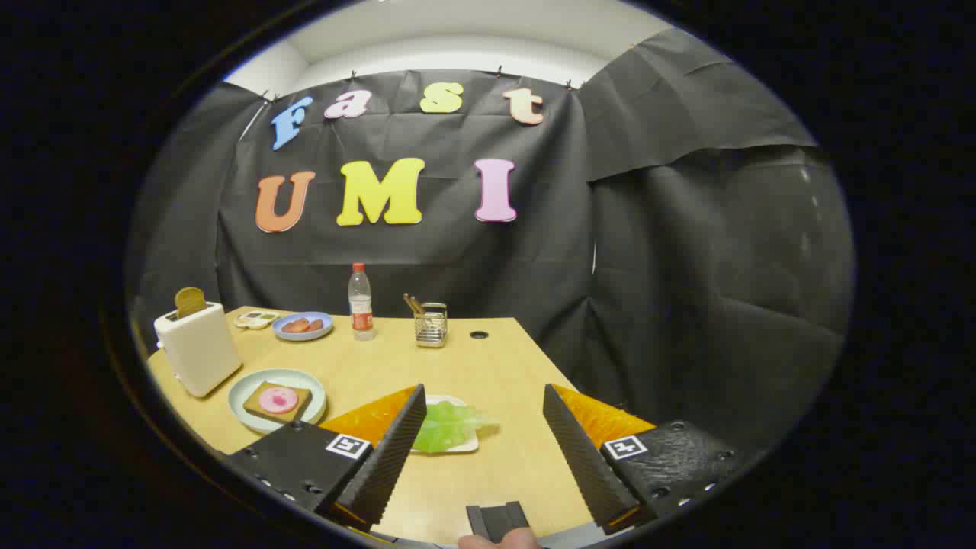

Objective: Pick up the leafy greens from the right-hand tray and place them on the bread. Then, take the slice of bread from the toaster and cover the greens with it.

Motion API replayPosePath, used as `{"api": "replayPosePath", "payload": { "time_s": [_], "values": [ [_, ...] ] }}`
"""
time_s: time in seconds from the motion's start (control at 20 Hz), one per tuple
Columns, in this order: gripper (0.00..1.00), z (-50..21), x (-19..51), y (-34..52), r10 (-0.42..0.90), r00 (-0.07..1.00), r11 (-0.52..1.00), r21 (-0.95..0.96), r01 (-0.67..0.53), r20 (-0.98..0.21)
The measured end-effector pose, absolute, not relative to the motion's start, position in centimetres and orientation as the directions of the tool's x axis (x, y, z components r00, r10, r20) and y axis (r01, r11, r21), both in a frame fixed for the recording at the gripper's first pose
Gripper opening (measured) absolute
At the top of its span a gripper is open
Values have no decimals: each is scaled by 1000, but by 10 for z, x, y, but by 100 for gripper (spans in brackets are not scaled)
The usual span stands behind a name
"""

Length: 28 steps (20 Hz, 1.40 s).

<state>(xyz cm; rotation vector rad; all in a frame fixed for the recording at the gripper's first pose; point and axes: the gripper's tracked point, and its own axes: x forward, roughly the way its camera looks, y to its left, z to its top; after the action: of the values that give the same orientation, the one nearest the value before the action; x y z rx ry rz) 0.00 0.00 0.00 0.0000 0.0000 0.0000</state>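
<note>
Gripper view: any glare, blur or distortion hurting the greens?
Gripper view: fisheye bends the table edges; leafy greens are evenly lit and sharp, no glare, partly hidden by one jaw; gripper open, jaws apart, greens between them near the left one.

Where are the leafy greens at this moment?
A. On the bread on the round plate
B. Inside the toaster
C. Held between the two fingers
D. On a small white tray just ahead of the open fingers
D: the leafy greens lie on the white tray, just ahead of the gripper, whose fingers stand wide open and touch nothing; the bread on the round plate carries only a pink slice.
</note>
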Motion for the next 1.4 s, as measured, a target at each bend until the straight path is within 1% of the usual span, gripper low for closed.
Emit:
{"api": "replayPosePath", "payload": {
  "time_s": [0.45, 0.75, 1.0, 1.15, 1.25, 1.4],
  "values": [
    [95, -1, -1, -11, -5, 1000, 1000, 12, 5, -29],
    [95, -17, 13, -24, -12, 994, 998, 62, 19, -109],
    [95, -28, 26, -15, 24, 985, 995, 97, -8, -171],
    [95, -42, 39, -6, 46, 970, 992, 123, -17, -237],
    [96, -54, 52, 2, 69, 953, 985, 173, -17, -294],
    [96, -72, 77, 12, 84, 925, 970, 243, 9, -371]
  ]
}}
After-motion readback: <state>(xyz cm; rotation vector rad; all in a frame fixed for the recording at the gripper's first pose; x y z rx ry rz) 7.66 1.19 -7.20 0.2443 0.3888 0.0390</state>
